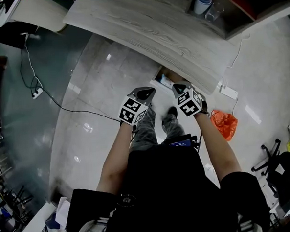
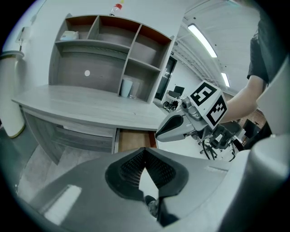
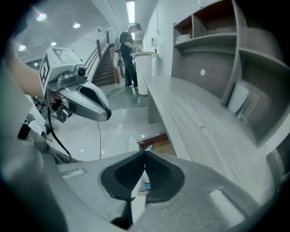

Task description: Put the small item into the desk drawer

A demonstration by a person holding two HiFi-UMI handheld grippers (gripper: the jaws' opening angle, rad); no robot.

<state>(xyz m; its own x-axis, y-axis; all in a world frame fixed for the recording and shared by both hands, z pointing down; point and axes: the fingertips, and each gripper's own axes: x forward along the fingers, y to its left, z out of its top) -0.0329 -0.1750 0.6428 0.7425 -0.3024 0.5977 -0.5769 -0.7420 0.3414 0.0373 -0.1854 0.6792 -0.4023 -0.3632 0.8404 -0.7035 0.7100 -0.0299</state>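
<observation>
In the head view, the desk (image 1: 144, 25) is seen with its drawer (image 1: 168, 76) pulled open below the curved grey top. A small item (image 1: 162, 80) is glimpsed inside it as a white and blue speck, too small for its shape to be told. The left gripper (image 1: 146, 92) and the right gripper (image 1: 179, 88) are held side by side just short of the drawer. Both are pointed forward and down on bare, outstretched forearms, with the marker cubes uppermost. An orange bag (image 1: 224, 124) lies on the floor to the right.

In the left gripper view, the left gripper (image 2: 145, 152) is seen with its tips met and nothing caught between the pads; a shoe (image 2: 153, 207) shows through the gap below. The drawer (image 2: 133, 139) stands open ahead, its brown inside exposed. The right gripper (image 2: 161, 132) is held close at the right, tilted downward.

In the right gripper view, the right gripper (image 3: 145, 153) is likewise closed and empty. Through the slit under its tips the small item (image 3: 146, 185) is seen as a flat teal and red piece, seemingly lying in the drawer (image 3: 159, 146). The left gripper (image 3: 102, 111) is held at the left.
</observation>
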